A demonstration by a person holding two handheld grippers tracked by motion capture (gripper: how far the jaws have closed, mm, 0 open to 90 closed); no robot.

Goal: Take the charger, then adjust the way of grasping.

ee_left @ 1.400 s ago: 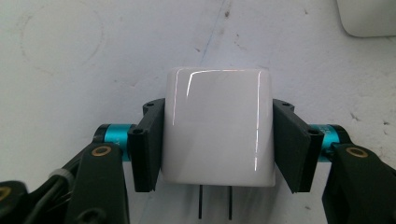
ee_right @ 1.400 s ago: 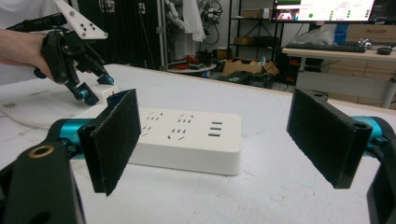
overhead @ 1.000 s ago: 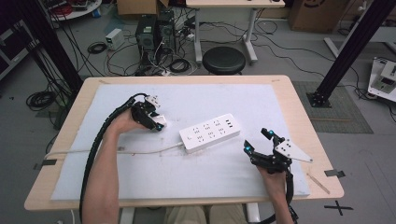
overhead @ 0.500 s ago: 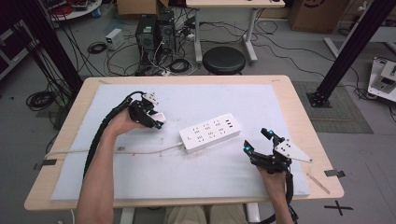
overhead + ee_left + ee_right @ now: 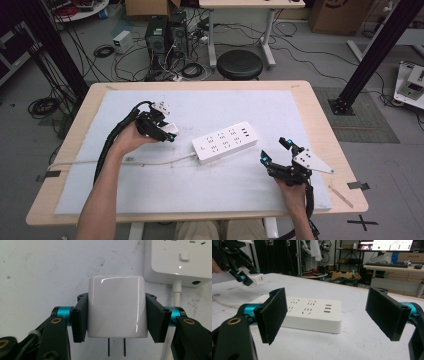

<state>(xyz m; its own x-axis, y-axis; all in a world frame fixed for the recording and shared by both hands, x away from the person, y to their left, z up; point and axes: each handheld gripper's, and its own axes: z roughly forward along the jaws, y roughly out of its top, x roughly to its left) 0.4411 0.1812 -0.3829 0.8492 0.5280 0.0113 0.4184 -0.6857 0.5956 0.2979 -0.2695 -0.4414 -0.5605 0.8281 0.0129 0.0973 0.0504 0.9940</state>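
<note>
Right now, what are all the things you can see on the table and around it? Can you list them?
Power strip: one, white, lying flat mid-table.
Strip's cord: one, white, running left from the strip across the mat.
Plug adapter: one, white with two dark prongs, lifted off the mat, left of the strip.
Mat: one, white, covering most of the table.
Table: one, light wood.
Stool: one, black, round, on the floor behind the table.
Computer towers: two, black, on the floor among loose cables.
Left gripper: one, black with blue joints, clamped on the adapter's sides.
Right gripper: one, black, jaws wide apart, empty, right of the strip.
Forearms: two, coming in from the near edge.
</note>
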